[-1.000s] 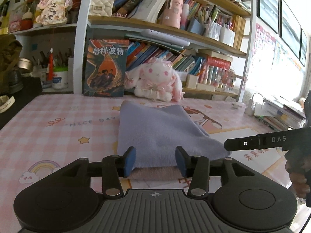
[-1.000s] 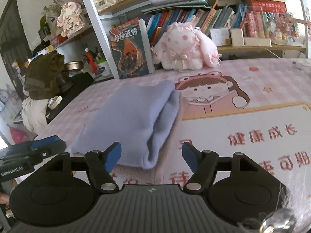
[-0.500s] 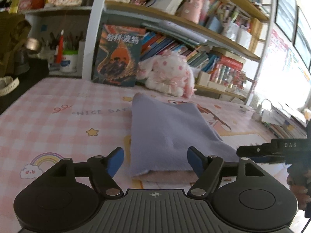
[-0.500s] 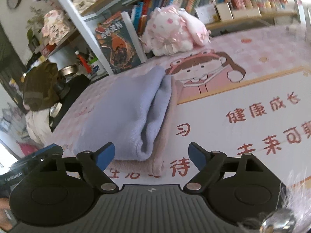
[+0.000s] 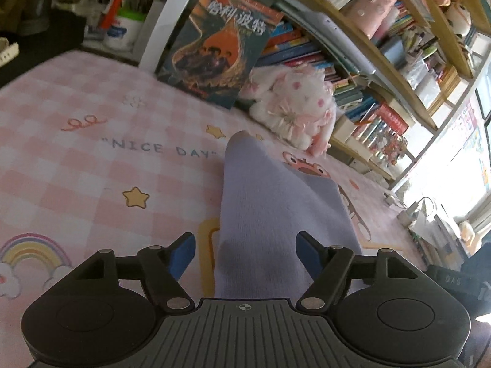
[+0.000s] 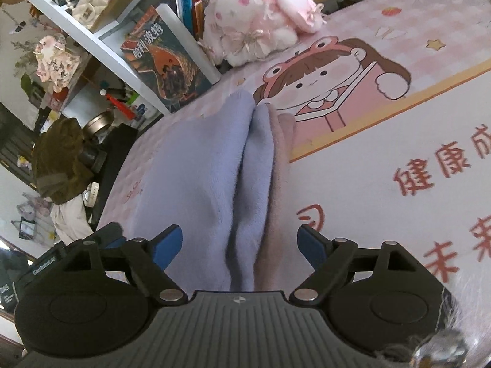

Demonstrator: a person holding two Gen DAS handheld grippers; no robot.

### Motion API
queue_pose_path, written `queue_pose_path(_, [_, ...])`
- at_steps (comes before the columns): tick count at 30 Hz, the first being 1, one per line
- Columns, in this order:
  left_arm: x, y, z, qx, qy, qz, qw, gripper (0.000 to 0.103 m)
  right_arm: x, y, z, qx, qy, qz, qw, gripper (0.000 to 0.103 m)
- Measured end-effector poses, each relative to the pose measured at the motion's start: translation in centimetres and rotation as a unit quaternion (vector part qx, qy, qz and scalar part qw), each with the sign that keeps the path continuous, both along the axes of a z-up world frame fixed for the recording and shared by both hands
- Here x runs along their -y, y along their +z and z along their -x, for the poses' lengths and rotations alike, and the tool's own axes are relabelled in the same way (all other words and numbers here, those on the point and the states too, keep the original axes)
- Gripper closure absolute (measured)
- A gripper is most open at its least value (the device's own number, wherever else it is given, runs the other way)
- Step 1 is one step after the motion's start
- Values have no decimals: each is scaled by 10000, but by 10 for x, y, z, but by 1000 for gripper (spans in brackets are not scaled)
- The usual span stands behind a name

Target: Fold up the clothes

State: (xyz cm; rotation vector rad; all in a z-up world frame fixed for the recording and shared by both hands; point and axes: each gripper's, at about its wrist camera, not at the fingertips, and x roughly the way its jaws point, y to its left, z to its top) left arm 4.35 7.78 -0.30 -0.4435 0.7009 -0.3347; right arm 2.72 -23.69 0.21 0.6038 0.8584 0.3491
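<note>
Both grippers — left (image 5: 245,253) and right (image 6: 241,247) — have fingers spread wide, gripping nothing, over the folded lilac cloth (image 5: 270,214) on the worktop (image 5: 76,159).

Bare mat (image 5: 76,165) left of folded garment (image 5: 270,202); plush rabbit (image 5: 294,104), book (image 5: 221,46) block far edge.

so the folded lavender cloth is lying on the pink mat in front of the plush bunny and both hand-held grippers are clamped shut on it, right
Not quite. The lavender cloth does lie on the pink mat before the plush bunny, but both wrist views show the left hand-held gripper and right hand-held gripper open.
</note>
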Motion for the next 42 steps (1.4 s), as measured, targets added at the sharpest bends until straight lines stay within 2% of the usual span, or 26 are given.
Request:
queue_pose_path(4, [2,-6,-10,-110,-75,255,9996,31,-5,-3,-10,-32,71,-53,10000,24])
queue_pose_path(6, [4,-9,-14,-182,-115,370,9991,33,-8,-3,-13,-17,96,-23,9999,28])
queue_pose_path(9, [12,-12,-18,-238,-201,262,9992,39,-12,-2,-14,48,130,171,9998,40])
queue_pose_path(11, [17,-10,-15,-127,-150,119,9997,47,-15,0,-14,139,156,344,9992,54])
queue_pose_path(12, [20,-8,-12,-61,-132,27,9999,53,-17,2,-12,279,189,463,9984,60])
queue_pose_path(14, [26,-3,-6,70,-95,-159,9998,59,-25,12,-4,705,357,927,9926,73])
queue_pose_path(16, [34,3,2,215,-187,-420,9987,59,-34,19,6,1089,559,1480,9814,76])
queue_pose_path(17, [36,4,4,250,-230,-508,9981,59,-38,20,10,1210,645,1689,9760,76])
queue_pose_path(19, [34,4,4,188,-294,-481,9982,59,-36,19,11,1193,701,1730,9751,76])
queue_pose_path(21, [30,2,1,102,-363,-400,9985,57,-28,14,7,1038,682,1521,9805,76])
queue_pose_path(25, [20,-2,-9,-121,-454,-129,9988,52,-16,9,-5,589,590,1024,9912,66])
queue_pose_path(27, [17,-6,-13,-198,-505,-13,9985,48,-14,8,-9,429,575,919,9932,62])
queue_pose_path(32, [15,-11,-19,-296,-577,151,9978,45,-11,1,-14,202,504,734,9958,53])
queue_pose_path(35, [13,-15,-22,-372,-595,300,9971,44,-3,-4,-16,128,447,440,9979,51])
queue_pose_path(37, [13,-20,-24,-416,-589,453,9964,45,-3,-5,-18,94,460,331,9983,51])
queue_pose_path(39, [13,-22,-23,-394,-573,518,9962,51,-7,-5,-20,118,558,296,9979,55])
queue_pose_path(41, [18,-18,-17,-216,-605,347,9973,56,-10,-4,-19,224,629,332,9972,67])
queue_pose_path(42, [21,-15,-13,-120,-630,252,9976,58,-10,-2,-17,319,651,394,9966,70])
